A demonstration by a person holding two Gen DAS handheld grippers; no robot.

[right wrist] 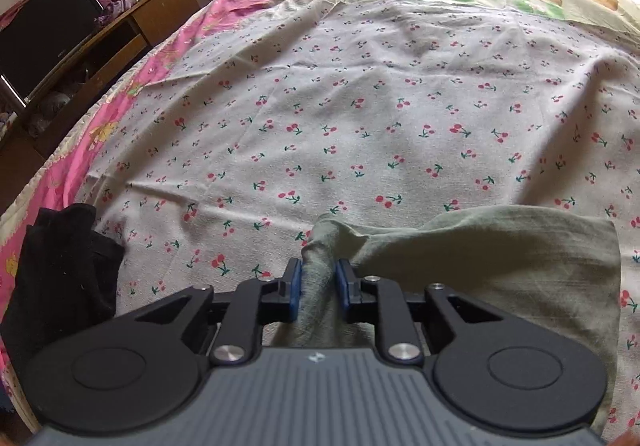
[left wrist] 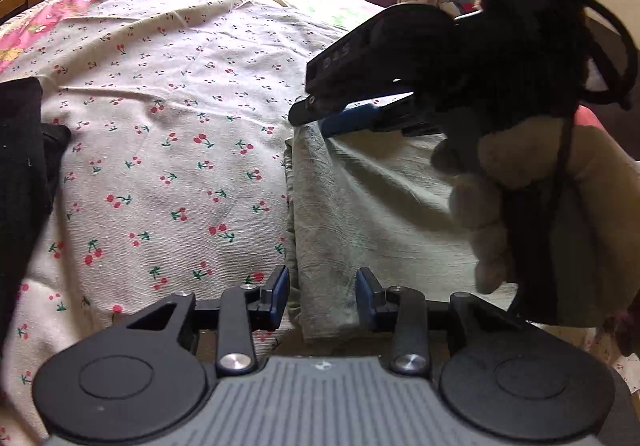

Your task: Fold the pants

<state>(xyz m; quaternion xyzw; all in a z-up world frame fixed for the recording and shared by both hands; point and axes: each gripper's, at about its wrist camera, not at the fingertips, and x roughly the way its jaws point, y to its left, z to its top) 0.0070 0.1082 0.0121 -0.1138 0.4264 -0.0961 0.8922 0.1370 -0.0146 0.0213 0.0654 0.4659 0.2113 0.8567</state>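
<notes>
**Pants fold: mid-fold, both grippers at the left edge of the cloth**

You had the pale green pants (right wrist: 500,258) lying on the bed (right wrist: 360,106), on the cherry-print sheet at its near side, already doubled into a fairly flat rectangle. Judged from that shape, at least one fold was done; a further fold and a final smoothing appeared to be left.

Your right gripper (right wrist: 319,284) had its jaws closed on a bunched ridge of the pants, cloth pinched between the blue pads. Your left gripper (left wrist: 322,296) sat at the near corner of the same edge with its jaws partly apart; cloth lay between them, but the pads did not visibly press on it (so no grip there).

View differences:
- The left wrist view showed your right gripper from the side, nipping the far part of the layered left edge, and your hand (left wrist: 520,166) in a fuzzy glove around its handle. The right wrist view showed neither.
- The right wrist view showed the pants' far and right edges, and the black garment (right wrist: 64,270) lying well apart to the left (only its edge appeared in the left view).
</notes>
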